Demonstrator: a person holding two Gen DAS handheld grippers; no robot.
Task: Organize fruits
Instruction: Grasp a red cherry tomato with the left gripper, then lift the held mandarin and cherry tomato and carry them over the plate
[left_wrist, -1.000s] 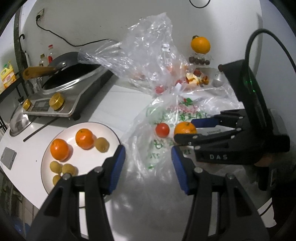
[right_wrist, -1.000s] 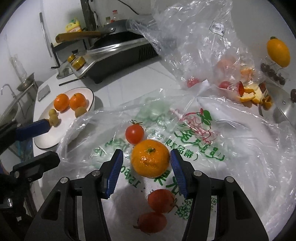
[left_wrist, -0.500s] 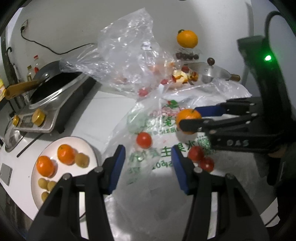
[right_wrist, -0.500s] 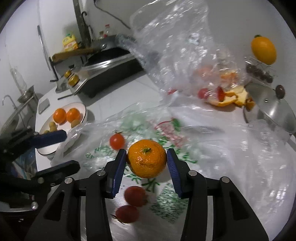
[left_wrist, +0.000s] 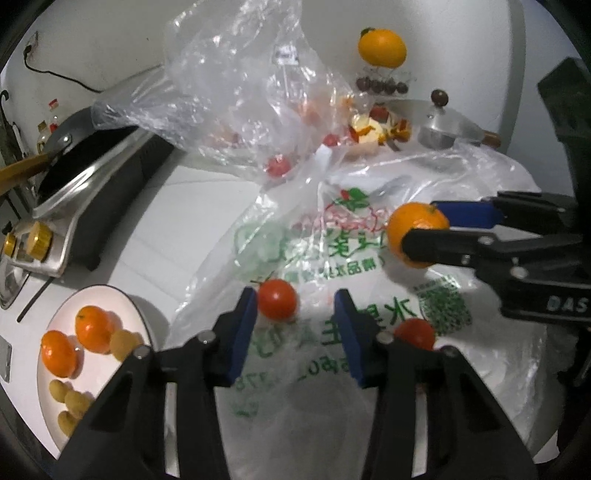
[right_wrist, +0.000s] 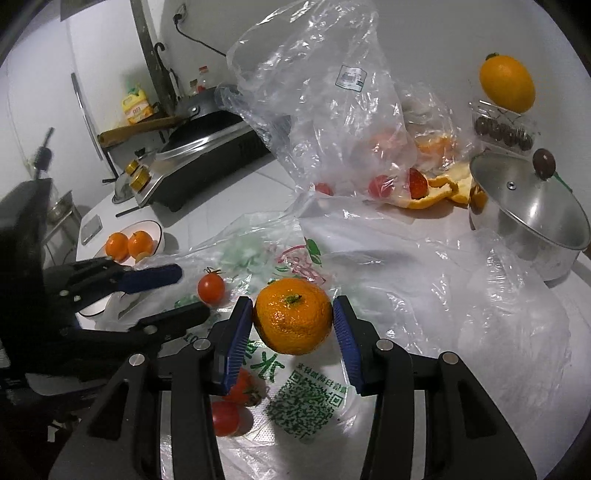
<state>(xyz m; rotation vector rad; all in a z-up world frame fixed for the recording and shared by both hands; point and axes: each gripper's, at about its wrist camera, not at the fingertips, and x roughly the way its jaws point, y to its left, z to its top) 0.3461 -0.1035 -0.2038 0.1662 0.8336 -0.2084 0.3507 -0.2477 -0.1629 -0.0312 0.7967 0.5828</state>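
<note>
**Sorting partway: one orange lifted, tomatoes waiting on the bag**

Left wrist view: the left gripper (left_wrist: 295, 325) is closing around a small tomato (left_wrist: 277, 299) that is lying on the printed plastic bag (left_wrist: 332, 258). The tomato is sitting against the left pad with a gap to the right one, so nothing is being grasped yet. On the desk (left_wrist: 177, 214) to the left, a white plate (left_wrist: 96, 291) is already carrying two oranges (left_wrist: 75, 338) and several small yellow-green fruits (left_wrist: 70, 402). Another tomato (left_wrist: 413, 332) is peeking out just behind the right finger.

Right wrist view: the right gripper (right_wrist: 293, 319) is clenching an orange (right_wrist: 293, 315) between both pads, clear of the bag. Two tomatoes (right_wrist: 236, 398) are lying below it, a further one (right_wrist: 210, 288) is resting between the left gripper's fingers, and more red fruit is showing inside the clear bag (right_wrist: 332, 110) behind.

Judging by this, the held orange and at least three tomatoes are still awaiting placement.
</note>
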